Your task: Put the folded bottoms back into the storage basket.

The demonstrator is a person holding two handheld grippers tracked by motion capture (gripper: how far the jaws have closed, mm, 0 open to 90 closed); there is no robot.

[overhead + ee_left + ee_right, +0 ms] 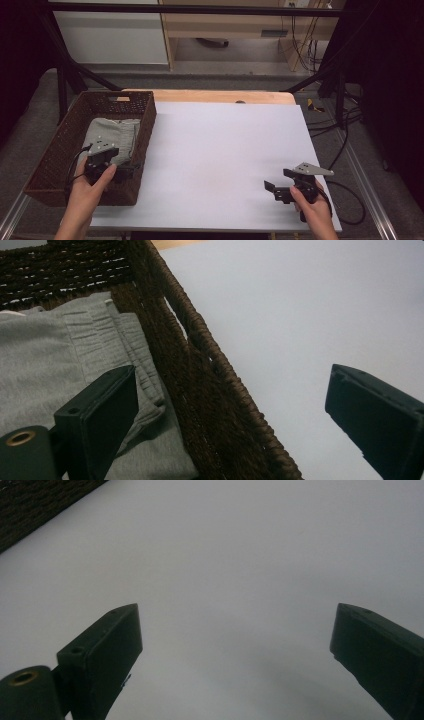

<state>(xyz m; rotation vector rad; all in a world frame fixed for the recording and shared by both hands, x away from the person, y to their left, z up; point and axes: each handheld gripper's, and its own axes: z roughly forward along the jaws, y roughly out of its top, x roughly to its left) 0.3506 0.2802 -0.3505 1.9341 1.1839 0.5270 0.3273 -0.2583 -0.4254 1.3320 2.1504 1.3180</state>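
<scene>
Closest to the lens, the left gripper [235, 405] is hanging right over the near right wall of the wicker basket [210, 370], jaws spread wide, one over the cloth inside and one out over the white table sheet [300, 310], so it's straddling the rim and gripping nothing. The thing being worked on, a folded grey garment [111, 136] with a gathered, elastic-looking waistband, is lying flat in the basket at the left of the table. Looks to me like the reach-in step, with the grab not yet made. Next move is probably dipping over that rim and pinching a thick fold, since soft jersey slips easily. The basket is dark brown, coarse, rectangular and stiff. The right gripper [280, 190] is idling over the bare sheet, jaws also wide apart and empty.
</scene>
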